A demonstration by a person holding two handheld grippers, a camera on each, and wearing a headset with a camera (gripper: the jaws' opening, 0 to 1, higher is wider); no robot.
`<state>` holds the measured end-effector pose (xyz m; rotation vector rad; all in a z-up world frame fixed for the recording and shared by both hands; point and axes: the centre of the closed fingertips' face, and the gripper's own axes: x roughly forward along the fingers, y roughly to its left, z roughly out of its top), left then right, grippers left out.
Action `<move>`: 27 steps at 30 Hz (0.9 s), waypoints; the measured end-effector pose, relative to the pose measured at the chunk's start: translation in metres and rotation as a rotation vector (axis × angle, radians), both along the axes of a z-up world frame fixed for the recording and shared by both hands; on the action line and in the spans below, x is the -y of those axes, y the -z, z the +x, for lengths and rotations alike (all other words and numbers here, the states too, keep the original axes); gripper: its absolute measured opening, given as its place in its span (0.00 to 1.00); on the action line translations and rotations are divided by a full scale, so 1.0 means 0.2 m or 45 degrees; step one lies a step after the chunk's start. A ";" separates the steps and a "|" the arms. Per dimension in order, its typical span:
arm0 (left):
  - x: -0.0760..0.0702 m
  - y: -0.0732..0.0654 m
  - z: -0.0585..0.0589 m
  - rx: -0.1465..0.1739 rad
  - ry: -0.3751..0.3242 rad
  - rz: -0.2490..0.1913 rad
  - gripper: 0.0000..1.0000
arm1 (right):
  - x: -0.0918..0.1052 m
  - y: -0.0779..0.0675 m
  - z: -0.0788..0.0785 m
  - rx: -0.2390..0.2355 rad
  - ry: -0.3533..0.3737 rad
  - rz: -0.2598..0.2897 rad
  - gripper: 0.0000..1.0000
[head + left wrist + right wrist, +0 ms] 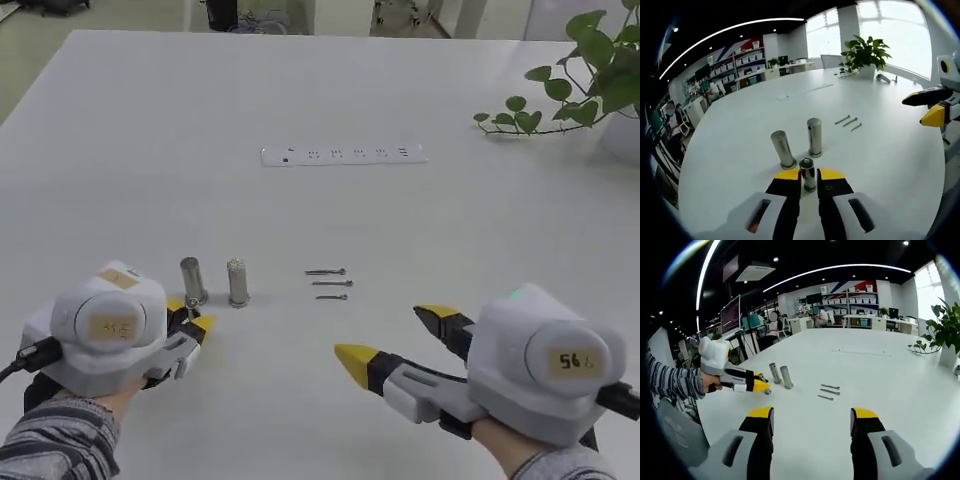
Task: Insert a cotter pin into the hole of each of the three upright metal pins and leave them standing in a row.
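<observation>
White table (320, 90), left gripper (190, 314) low, fingers (788, 174) clenched on metal pin (807, 172), right gripper (812, 415) released

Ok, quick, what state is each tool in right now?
Left tool: closed on a metal pin.
Right tool: open, holding nothing.

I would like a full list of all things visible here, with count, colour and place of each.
table: one, white, under everything.
metal pins: three, silver; two stand side by side near the left front, the held metal pin is in the left jaws.
cotter pins: three, grey, lying flat in a column right of the metal pins.
power strip: one, white, middle of the table, farther back.
plant: one, green, far right corner.
left hand-held gripper: one, white with yellow tips, shut on the held metal pin.
right hand-held gripper: one, same colours, open, empty.
sleeve: one, striped, left arm.
</observation>
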<state>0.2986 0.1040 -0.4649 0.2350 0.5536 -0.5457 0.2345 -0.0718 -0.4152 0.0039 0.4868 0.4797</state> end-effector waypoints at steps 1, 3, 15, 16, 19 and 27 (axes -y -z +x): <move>0.00 0.00 0.00 0.000 -0.003 -0.003 0.07 | 0.00 0.00 0.00 -0.005 0.002 -0.001 0.59; -0.01 0.00 0.00 -0.001 -0.005 -0.017 0.06 | 0.00 0.01 -0.01 -0.008 -0.001 -0.002 0.59; 0.05 -0.03 -0.03 0.012 0.027 -0.063 0.05 | -0.01 0.00 -0.02 -0.015 -0.005 -0.006 0.59; 0.06 -0.04 -0.03 0.016 0.031 -0.068 0.05 | -0.01 0.00 -0.02 -0.013 -0.005 -0.005 0.59; 0.11 -0.06 -0.05 0.011 0.054 -0.080 0.05 | -0.01 -0.01 -0.02 -0.012 -0.007 -0.008 0.59; 0.25 -0.04 -0.16 -0.032 0.135 -0.115 0.05 | -0.01 -0.01 -0.04 -0.034 -0.014 0.009 0.57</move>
